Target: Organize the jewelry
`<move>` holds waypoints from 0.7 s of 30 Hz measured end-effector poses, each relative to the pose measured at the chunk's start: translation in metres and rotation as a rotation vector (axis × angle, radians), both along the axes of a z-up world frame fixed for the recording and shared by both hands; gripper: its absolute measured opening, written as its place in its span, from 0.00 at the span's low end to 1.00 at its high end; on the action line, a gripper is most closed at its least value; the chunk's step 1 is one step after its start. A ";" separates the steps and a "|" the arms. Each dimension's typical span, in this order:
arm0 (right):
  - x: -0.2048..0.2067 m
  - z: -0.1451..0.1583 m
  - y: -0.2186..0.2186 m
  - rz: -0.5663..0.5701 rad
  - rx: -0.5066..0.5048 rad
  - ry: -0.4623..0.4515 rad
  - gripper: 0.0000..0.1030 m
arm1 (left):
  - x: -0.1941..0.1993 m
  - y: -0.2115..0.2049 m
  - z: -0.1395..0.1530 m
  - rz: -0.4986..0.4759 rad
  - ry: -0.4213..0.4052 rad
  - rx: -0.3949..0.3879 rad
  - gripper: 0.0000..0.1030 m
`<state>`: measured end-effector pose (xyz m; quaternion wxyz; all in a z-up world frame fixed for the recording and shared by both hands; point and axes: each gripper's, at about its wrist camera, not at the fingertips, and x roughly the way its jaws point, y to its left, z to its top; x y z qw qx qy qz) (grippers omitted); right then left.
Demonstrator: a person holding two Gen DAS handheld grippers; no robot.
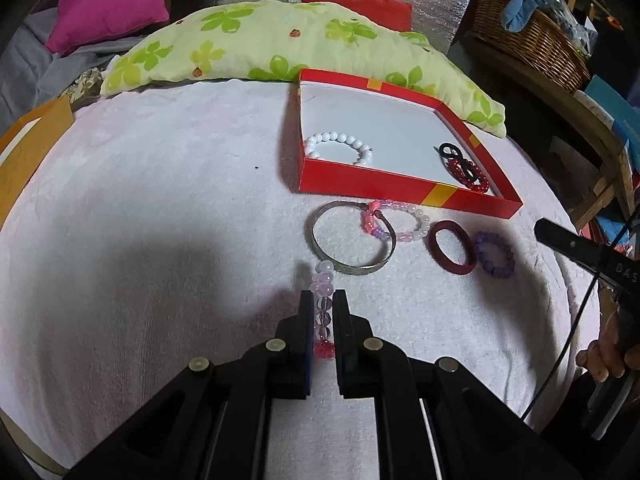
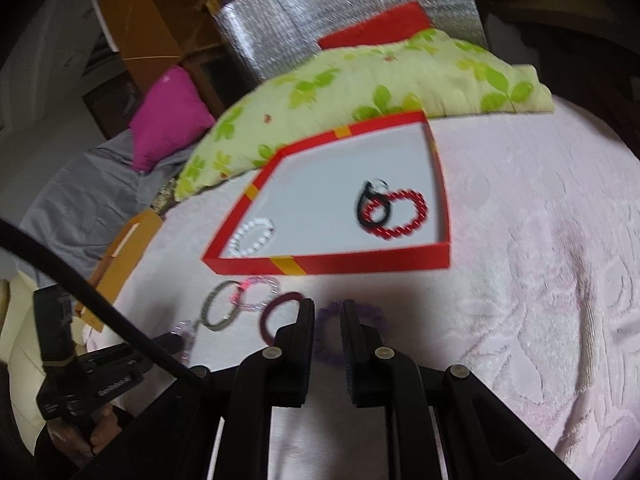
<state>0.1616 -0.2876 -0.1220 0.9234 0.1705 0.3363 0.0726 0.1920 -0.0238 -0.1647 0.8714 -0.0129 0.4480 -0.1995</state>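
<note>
- Left wrist view: the left gripper (image 1: 323, 306) has its jaws pinching a pale bead bracelet (image 1: 324, 300), whose far beads touch a metal bangle (image 1: 352, 240) on the white bedspread (image 1: 160, 200).
- Beside the bangle lie a pink bracelet (image 1: 396, 220) overlapping it, a maroon band (image 1: 452, 247), and a purple bracelet (image 1: 496, 254) just beside the band.
- A red box (image 1: 400, 194) sits behind them, holding a white bead bracelet (image 1: 340, 146) in its near left corner and a red bead bracelet (image 1: 468, 174) under a black tie (image 1: 454, 154) at the right.
- Right wrist view, blurred: the right gripper (image 2: 329, 312) has its jaws nearly together over the purple bracelet; whether they pinch it I cannot tell.
- A green-leaf pillow (image 1: 260, 40) lies behind the box.
</note>
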 end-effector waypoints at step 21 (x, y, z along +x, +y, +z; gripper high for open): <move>0.025 -0.037 -0.005 -0.084 -0.101 0.211 0.32 | -0.004 -0.005 0.001 -0.025 0.004 0.005 0.08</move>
